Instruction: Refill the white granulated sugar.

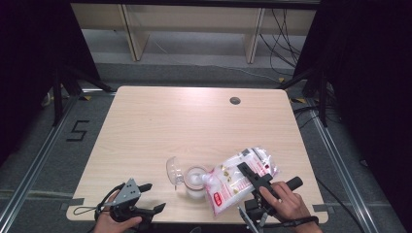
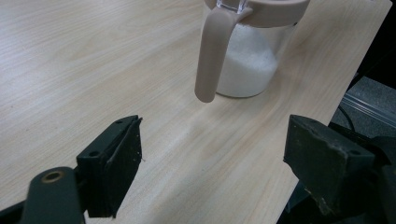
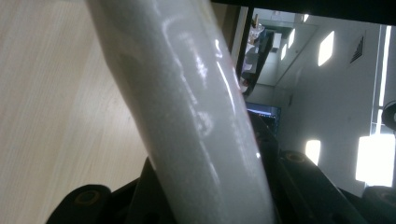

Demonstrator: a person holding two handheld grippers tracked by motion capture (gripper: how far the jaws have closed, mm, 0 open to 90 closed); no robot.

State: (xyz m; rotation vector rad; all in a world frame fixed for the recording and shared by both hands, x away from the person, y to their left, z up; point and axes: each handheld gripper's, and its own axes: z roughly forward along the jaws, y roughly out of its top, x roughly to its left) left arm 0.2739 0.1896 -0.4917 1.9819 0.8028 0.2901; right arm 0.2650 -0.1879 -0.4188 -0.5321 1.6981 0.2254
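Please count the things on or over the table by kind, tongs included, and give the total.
Jar with white grains, lid open: 1
Bag of white grains, tilted at the jar: 1
Tongs, left open, right shut on the bag: 2
Total: 4
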